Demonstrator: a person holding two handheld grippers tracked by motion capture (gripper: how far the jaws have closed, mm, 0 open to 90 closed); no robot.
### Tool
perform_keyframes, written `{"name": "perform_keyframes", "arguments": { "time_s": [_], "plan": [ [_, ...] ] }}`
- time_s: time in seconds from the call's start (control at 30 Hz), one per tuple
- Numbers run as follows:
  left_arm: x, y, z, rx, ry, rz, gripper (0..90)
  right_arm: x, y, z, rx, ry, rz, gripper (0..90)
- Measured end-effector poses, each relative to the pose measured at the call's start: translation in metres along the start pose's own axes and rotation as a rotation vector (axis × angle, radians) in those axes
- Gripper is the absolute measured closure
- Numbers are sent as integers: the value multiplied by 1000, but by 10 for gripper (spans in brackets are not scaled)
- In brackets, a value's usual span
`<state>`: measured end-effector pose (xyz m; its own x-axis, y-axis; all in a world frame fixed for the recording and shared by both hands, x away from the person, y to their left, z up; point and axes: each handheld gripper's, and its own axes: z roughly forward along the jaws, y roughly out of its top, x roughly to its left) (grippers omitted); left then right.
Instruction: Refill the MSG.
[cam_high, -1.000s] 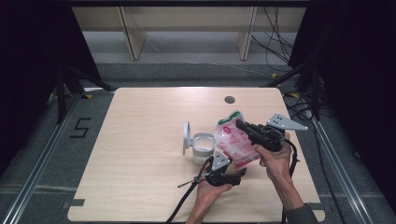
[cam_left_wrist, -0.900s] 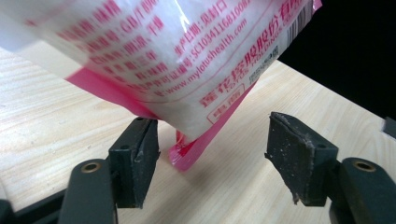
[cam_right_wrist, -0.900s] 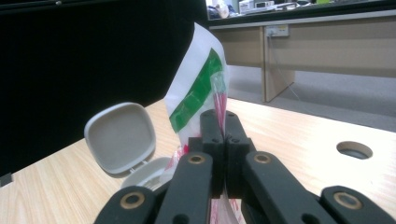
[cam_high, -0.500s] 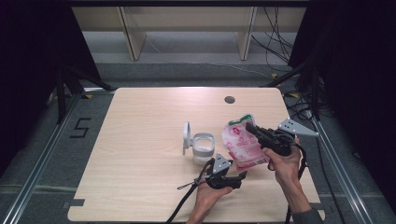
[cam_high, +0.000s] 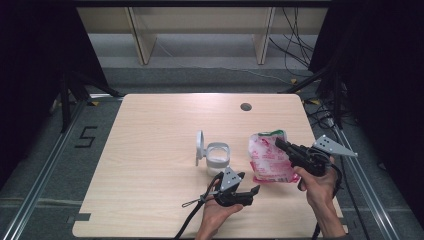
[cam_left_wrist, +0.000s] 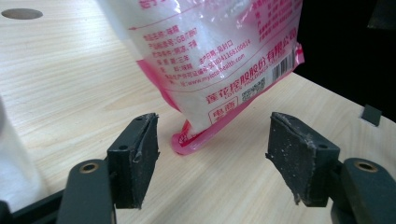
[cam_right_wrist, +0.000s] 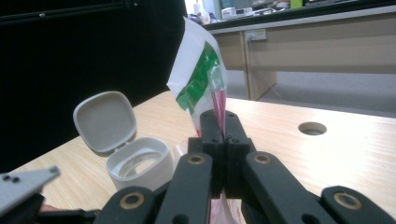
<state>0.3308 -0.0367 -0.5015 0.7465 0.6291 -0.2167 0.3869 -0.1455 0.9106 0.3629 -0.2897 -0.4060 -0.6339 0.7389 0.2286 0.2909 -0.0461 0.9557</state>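
Pink-white pouch: clamped in right gripper, right of open white container
Left gripper: jaws apart, near pouch

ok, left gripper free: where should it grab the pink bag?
Probably the bottom corner of the pink bag, where it tapers to a thin sealed edge near the table. The left gripper already faces it, jaws open either side. The right gripper pinches the upper edge, so the bag hangs.

You get an evenly lit table with dark surroundings; glare on the bag, perhaps softly focused up close.
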Motion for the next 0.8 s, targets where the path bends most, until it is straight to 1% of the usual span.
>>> {"name": "perform_keyframes", "arguments": {
  "time_s": [0.03,0.07,0.1,0.13,0.17,0.2,0.23,0.27,0.33,0.37,0.4,0.43,0.47,0.5,0.57,0.6,0.63,0.67,0.7,0.73,0.77,0.8],
  "plan": [
    [0,0,-2,-6,-5,4,331,-2,-1,-1,-6,-4,-24,900],
    [-1,0,-4,-10,-2,9,331,-2,-1,-1,-6,-4,-24,900],
    [-1,1,-6,-16,-5,12,331,-2,-3,-6,-6,-24,-11,900],
    [-1,1,-9,-22,-9,13,330,-4,-4,-8,-4,-24,-28,900],
    [-1,1,-11,-17,-10,17,330,-4,-4,-8,-4,-24,-28,900],
    [-1,1,-13,-17,-3,20,330,-4,-5,-9,-7,-25,-10,900],
    [-1,1,-15,-18,-9,23,330,-6,-6,-11,-8,-35,-23,900],
    [-1,0,-16,-17,-8,21,330,-7,-8,-14,-7,-36,-15,900],
    [0,-1,-19,-15,-8,24,330,-9,-9,-15,-6,-39,-23,900],
    [1,-1,-19,-27,-19,19,330,-10,-10,-17,-5,-52,-31,900],
    [1,-2,-23,-22,-11,18,331,-12,-12,-19,-7,-61,-1,900],
    [1,-2,-23,-22,-11,18,331,-14,-12,-20,-14,-60,-13,900],
    [2,-2,-25,-26,-9,20,331,-13,-13,-21,-6,-69,8,900],
    [2,-2,-26,-34,-3,13,331,-15,-13,-22,-5,-71,3,900],
    [2,-2,-28,-28,-9,20,331,-18,-14,-23,-9,-70,-18,900],
    [3,-2,-31,-26,-8,22,331,-18,-15,-23,-6,-79,4,900],
    [3,-2,-32,-30,-4,21,331,-21,-16,-22,-23,-76,-6,900],
    [3,-1,-35,-26,2,27,331,-20,-17,-23,-16,-88,11,900],
    [3,-2,-35,-38,-6,22,331,-21,-17,-23,-19,-82,10,900],
    [3,-2,-37,-30,5,26,331,-23,-16,-25,-4,-88,4,900],
    [4,-2,-37,-40,-3,17,331,-24,-17,-24,-2,-86,4,900],
    [4,-2,-37,-40,-3,17,330,-24,-17,-24,4,-94,7,900]
  ]
}}
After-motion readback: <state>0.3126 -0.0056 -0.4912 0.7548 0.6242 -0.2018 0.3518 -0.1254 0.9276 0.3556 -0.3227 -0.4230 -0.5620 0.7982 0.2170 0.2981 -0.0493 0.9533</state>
